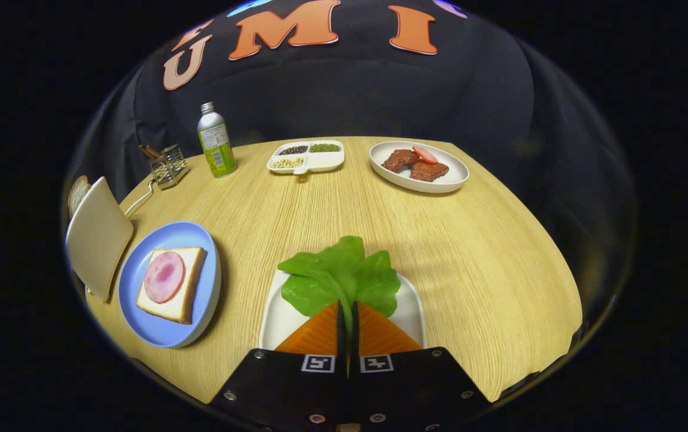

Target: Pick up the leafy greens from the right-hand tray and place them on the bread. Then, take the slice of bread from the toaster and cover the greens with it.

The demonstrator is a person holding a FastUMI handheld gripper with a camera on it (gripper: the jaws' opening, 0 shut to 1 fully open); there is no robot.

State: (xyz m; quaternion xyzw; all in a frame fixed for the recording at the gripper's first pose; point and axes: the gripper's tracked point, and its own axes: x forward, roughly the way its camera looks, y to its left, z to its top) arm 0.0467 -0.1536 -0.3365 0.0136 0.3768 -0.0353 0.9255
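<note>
While your claw (347, 318) holds the leafy greens (340, 279) pinched by the stem above the white tray (411, 312), the bread (173, 292) lies far left on its blue plate (140, 327), open table (475, 252) between.

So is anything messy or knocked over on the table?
No, nothing stands out. The gripper has its jaws nearly closed on the stem of the leafy greens over the white tray. The bread with ham sits flat on the blue plate, and the bottle stands upright.
</note>
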